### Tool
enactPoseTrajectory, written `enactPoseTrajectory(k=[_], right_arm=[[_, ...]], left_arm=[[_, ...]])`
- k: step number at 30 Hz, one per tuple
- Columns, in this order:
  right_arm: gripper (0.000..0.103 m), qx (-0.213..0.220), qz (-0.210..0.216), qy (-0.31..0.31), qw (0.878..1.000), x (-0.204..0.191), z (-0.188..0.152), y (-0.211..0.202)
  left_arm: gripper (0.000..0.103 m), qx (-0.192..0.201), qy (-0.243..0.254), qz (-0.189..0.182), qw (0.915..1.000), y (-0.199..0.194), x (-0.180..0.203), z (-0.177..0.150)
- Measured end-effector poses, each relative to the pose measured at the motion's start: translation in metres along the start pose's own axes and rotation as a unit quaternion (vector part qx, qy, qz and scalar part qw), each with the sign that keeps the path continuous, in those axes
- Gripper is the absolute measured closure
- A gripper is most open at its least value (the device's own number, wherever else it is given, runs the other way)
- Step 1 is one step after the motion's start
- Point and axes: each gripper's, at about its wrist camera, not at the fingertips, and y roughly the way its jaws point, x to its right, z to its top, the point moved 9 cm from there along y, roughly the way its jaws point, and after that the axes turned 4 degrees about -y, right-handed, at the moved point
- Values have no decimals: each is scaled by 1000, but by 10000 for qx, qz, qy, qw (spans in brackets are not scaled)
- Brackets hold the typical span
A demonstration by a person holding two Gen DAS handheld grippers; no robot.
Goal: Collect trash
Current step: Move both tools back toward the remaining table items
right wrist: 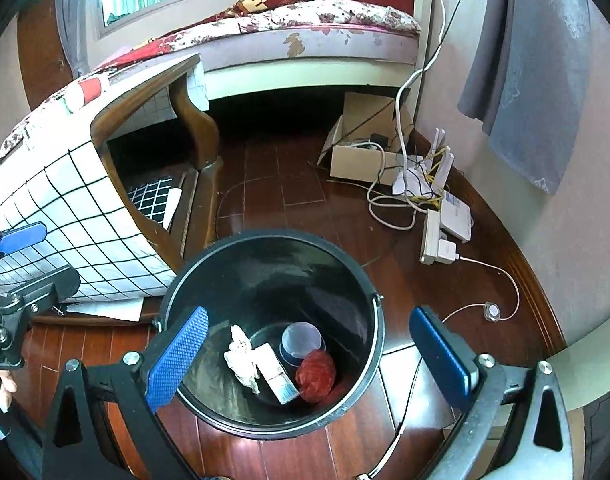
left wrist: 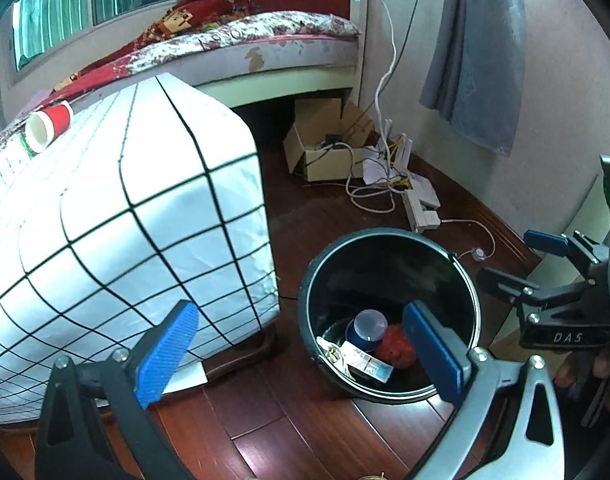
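A black bin (left wrist: 389, 240) (right wrist: 273, 240) stands on the wood floor. In it lie a crumpled white tissue (right wrist: 241, 356), a small white carton (left wrist: 367, 362) (right wrist: 275, 372), a clear plastic cup (left wrist: 369, 326) (right wrist: 301, 340) and a red crumpled ball (left wrist: 397, 346) (right wrist: 315, 374). My left gripper (left wrist: 301, 356) hangs open just left of the bin's rim, empty. Open and empty too, my right gripper (right wrist: 309, 360) hovers over the bin's mouth. A red paper cup (left wrist: 49, 124) lies on its side on the covered table (left wrist: 125, 184).
The table with the grid-pattern cloth (right wrist: 77, 216) stands left of the bin. A cardboard box (left wrist: 325, 140) (right wrist: 365, 152), a router, cables and a power strip (right wrist: 437, 240) lie on the floor by the wall. A bed (left wrist: 265, 40) is behind.
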Motion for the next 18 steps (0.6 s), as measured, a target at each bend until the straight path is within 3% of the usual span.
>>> enactPoseTrajectory(k=[18], right_arm=[[1, 511, 297, -429, 9973, -71, 47, -29]], left_arm=[[0, 559, -593, 396, 9959, -53, -73, 17]])
